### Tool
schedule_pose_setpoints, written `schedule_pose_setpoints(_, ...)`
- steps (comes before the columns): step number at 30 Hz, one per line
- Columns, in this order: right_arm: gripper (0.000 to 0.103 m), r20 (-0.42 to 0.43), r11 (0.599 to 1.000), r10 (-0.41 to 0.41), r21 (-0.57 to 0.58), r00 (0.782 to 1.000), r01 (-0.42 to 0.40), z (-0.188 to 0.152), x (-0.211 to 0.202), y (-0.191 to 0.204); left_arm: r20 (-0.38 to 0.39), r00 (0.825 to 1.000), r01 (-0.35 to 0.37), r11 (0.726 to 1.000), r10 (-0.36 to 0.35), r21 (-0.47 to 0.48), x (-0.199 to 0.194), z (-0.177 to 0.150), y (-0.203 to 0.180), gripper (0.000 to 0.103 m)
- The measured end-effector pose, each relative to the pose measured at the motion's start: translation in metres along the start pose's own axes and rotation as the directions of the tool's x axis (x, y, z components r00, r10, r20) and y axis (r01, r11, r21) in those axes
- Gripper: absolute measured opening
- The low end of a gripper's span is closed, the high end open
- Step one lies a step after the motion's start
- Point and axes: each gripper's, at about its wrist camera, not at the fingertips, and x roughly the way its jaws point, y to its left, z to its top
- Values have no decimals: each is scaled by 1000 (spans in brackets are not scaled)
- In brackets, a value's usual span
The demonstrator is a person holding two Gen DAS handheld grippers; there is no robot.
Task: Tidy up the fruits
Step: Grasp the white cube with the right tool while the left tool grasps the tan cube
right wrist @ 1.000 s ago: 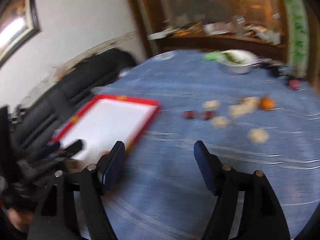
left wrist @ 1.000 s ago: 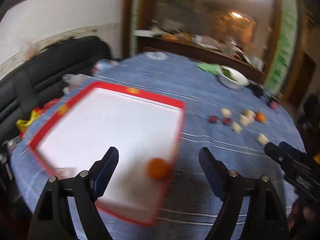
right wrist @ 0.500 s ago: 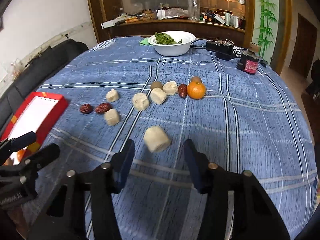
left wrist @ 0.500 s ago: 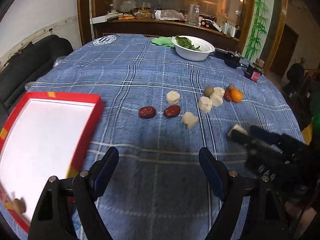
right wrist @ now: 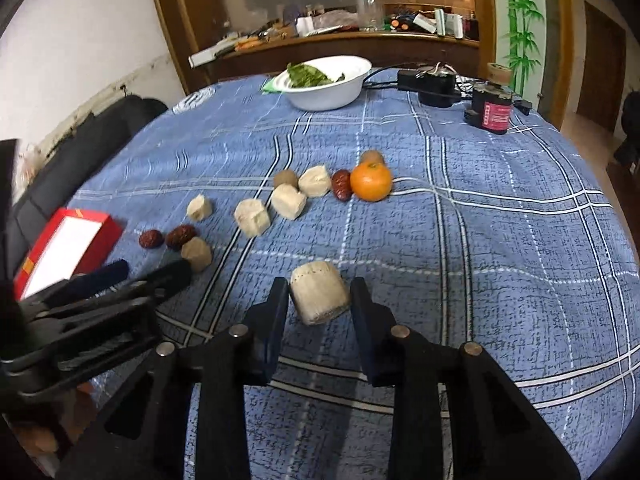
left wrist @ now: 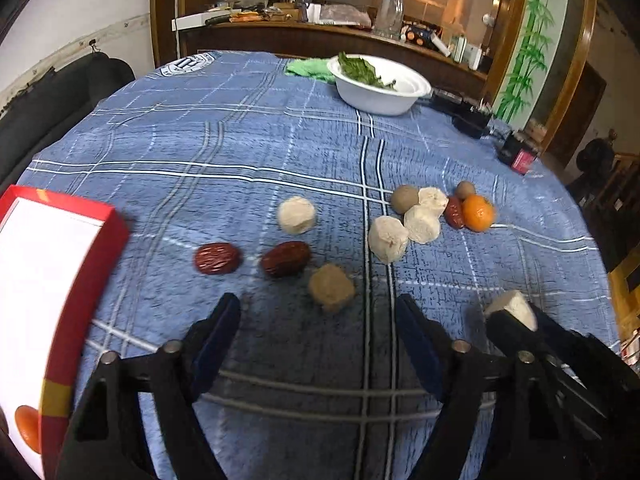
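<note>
- The right gripper (right wrist: 319, 304) has its two fingers closed in against a pale, cylinder-shaped chunk (right wrist: 319, 298) of peeled fruit, one pad on each side. Whether the chunk is lifted or resting on the blue checked tablecloth (right wrist: 500, 248) I cannot tell.
- From the left wrist view, that same chunk (left wrist: 514, 307) pokes out at the tip of the right gripper (left wrist: 516, 322), off to the right of the left tool.
- The left gripper (left wrist: 318, 340) is spread wide and holds nothing; its fingers hang over bare cloth.
- Just ahead of the left gripper's gap sits a tan chunk (left wrist: 331, 287), apart from both pads.
- Beyond that lie two red dates, one (left wrist: 218, 258) ahead and to the left, the other (left wrist: 285, 258) nearly straight ahead, with a pale round chunk (left wrist: 297, 215) farther on.
- Farther ahead and to the right is a cluster: three pale chunks (left wrist: 421, 224) touching, a brown round fruit (left wrist: 404, 199), another date (left wrist: 455, 212) and an orange (left wrist: 477, 213) pressed together.
- At the left tool's left side stands a red-edged box (left wrist: 82, 280) with a white floor; an orange fruit (left wrist: 27, 428) lies in its near corner.
- Far across the table stands a white bowl (left wrist: 378, 94) with green leaves in it.
</note>
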Motion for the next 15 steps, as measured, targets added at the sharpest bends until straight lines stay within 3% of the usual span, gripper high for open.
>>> schedule_pose_setpoints(3,33,10,1000,12,5,1000,-12,2,-2,-1,7,998,-59,998,59,39,7,2,-9,45)
schedule_pose_setpoints(4,33,11,1000,15,6,1000,-15,2,-2,-1,9,999,-52,997,52,50,5,2,-9,23)
schedule_pose_setpoints(9,33,14,1000,20,6,1000,-20,2,-2,0,-20,999,-37,996,38,78,-5,-2,-3,23)
schedule_pose_setpoints(15,33,-1,1000,10,-2,1000,-10,0,-8,5,-28,997,-67,993,70,98,-35,-24,13,23)
